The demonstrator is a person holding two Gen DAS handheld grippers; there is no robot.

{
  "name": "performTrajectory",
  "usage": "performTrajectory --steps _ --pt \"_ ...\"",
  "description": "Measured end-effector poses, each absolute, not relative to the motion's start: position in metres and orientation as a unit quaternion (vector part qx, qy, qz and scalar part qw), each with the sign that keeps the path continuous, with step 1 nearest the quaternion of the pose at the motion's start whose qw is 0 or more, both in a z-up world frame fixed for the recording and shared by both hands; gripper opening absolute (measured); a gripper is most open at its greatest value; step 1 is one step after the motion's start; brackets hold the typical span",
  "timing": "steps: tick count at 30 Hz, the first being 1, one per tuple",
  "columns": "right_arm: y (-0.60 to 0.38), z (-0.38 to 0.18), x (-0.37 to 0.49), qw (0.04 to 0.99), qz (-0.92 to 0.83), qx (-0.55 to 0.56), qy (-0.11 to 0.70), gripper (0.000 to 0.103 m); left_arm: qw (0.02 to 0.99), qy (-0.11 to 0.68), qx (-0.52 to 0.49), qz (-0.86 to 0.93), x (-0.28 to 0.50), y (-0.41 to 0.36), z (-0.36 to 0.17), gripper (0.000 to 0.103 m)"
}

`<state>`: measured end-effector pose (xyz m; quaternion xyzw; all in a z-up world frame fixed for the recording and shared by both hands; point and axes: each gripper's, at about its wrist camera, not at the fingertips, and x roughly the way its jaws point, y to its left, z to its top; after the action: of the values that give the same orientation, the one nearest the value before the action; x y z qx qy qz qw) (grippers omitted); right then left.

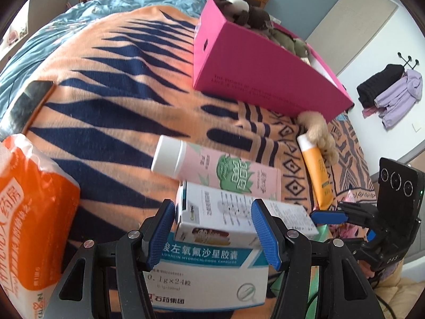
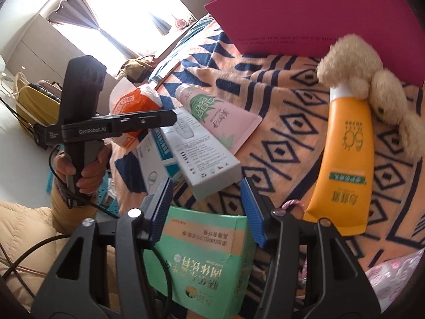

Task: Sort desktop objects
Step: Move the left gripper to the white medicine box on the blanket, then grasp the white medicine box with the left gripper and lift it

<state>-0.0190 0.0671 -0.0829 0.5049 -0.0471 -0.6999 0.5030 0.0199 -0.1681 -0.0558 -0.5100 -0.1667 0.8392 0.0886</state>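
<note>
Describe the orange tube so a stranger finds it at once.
Find the big pink box on the striped blanket. Just below its near corner lies a cream plush toy. The orange tube beside it has a white cap and "50" printed on it.

- The left tool (image 1: 213,228) stood with its blue pads apart on either side of a white carton (image 1: 212,212).
- That carton lay on a teal-and-white medicine box (image 1: 209,273).
- Just beyond sat a pink tube (image 1: 212,170); an orange tube (image 1: 317,175) lay to its right, its cap touching a beige plush toy (image 1: 317,130).
- A pink box (image 1: 255,79) of plush toys rested farther off on the bed's orange blanket (image 1: 106,106).
- An orange-and-white bag (image 1: 32,226) was at the left edge.
</note>
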Motion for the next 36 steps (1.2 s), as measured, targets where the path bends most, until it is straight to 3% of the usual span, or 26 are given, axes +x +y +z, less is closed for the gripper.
performTrajectory --steps 9,19,27,36 --pt "0.063 -0.087 -0.024 0.515 -0.684 0.511 -0.077 0.057 0.106 -0.176 -0.523 0.827 0.022 -0.163 -0.055 0.063" --pt "0.076 -0.056 -0.035 0.496 -0.741 0.449 -0.057 0.057 0.122 -0.149 -0.468 0.863 0.02 -0.146 -0.023 0.063" --pt "0.066 -0.06 -0.061 0.462 -0.769 0.441 -0.029 0.055 0.109 -0.133 -0.472 0.865 -0.006 -0.144 -0.029 0.062" --pt "0.062 -0.081 -0.08 0.438 -0.767 0.467 -0.04 0.05 0.102 -0.099 -0.485 0.863 -0.019 -0.143 -0.036 0.052"
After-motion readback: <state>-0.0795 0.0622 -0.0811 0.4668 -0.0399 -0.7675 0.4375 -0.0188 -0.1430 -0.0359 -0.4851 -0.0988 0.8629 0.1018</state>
